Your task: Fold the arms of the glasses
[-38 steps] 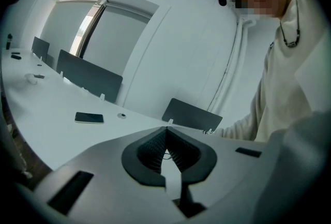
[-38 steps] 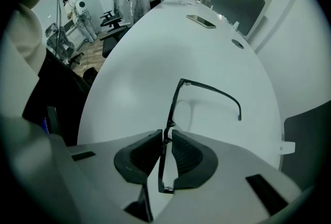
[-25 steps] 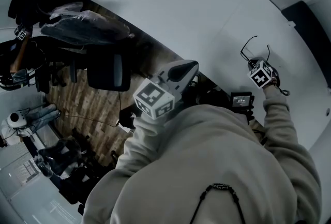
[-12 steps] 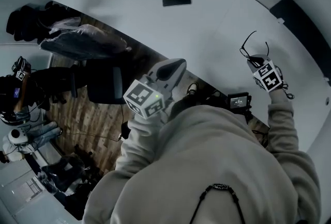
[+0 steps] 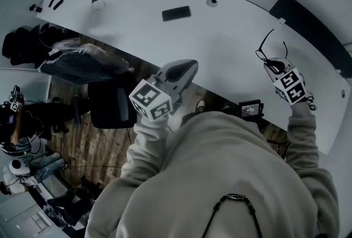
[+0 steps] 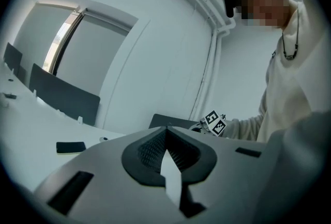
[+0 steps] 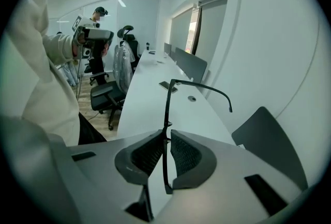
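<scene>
Above long white worktop (image 5: 220, 28), thin black glasses (image 7: 199, 85) are now raised, pinched in R gripper (image 7: 165, 137) fingers; L gripper (image 6: 166, 132) fingers closed, empty; folding's next.

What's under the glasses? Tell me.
Only the white desk, with the glasses held above it. Fingers of the right gripper cover part of the frame.

White desk (image 5: 231, 50), black office chair (image 5: 113, 104), wood floor (image 5: 91, 146)

Wears a loose pale-beige sweatshirt (image 5: 220, 165) with long sleeves (image 5: 301, 138), a dark cord (image 5: 234, 198) at the neck — ends in light-grey left tool (image 6: 165, 130) and right tool (image 7: 166, 137), each bearing a black-and-white marker cube (image 5: 151, 100).
</scene>
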Available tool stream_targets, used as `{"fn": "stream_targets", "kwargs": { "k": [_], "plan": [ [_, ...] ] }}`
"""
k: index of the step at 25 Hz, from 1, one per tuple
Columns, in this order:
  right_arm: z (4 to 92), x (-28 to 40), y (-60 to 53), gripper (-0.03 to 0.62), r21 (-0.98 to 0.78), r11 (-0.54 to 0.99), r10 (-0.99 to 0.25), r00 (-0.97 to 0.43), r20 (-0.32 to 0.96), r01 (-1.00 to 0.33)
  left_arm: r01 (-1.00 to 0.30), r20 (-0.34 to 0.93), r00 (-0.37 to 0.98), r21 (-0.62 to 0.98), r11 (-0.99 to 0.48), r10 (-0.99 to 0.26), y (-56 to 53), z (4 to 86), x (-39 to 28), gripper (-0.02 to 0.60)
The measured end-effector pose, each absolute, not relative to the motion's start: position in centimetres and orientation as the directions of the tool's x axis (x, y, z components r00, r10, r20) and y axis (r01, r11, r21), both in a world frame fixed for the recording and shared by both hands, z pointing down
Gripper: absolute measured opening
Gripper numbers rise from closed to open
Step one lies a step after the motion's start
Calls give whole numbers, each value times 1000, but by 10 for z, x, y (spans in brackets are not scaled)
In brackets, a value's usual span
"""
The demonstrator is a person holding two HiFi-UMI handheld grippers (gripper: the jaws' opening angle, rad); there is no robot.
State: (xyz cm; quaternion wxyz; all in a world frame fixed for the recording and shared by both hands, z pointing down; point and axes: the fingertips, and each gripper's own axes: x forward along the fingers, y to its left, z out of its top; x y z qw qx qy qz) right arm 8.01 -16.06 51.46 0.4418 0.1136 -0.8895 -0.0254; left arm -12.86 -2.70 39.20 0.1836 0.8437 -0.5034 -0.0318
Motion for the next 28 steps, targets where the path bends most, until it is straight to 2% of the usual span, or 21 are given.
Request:
{"fn": "stream_targets", "kwargs": {
  "k": [4, 9, 16, 26, 27, 28],
  "plan": [
    [479, 77, -142, 60, 110, 971, -224, -650, 726, -211, -825, 111, 523, 317, -468, -845, -37, 380, -127, 5],
    [436, 62, -109, 60, -22, 969, -179, -765, 619, -245, -795, 59, 578, 262, -546, -814, -53, 359, -113, 5],
    [404, 54, -73, 60, -103, 960, -164, -824, 543, -259, -748, 28, 659, 128, -651, -752, -73, 330, -87, 5],
    [339, 44, -27, 60, -298, 931, -88, -923, 373, -210, -674, -2, 738, -5, -738, -674, -95, 292, -65, 5],
    [334, 43, -22, 60, -308, 930, -81, -928, 364, -202, -658, -4, 753, -18, -753, -658, -96, 289, -61, 29],
    [330, 41, -18, 60, -319, 928, -73, -932, 356, -195, -637, -4, 771, -29, -770, -637, -96, 286, -56, 90]
  ]
}}
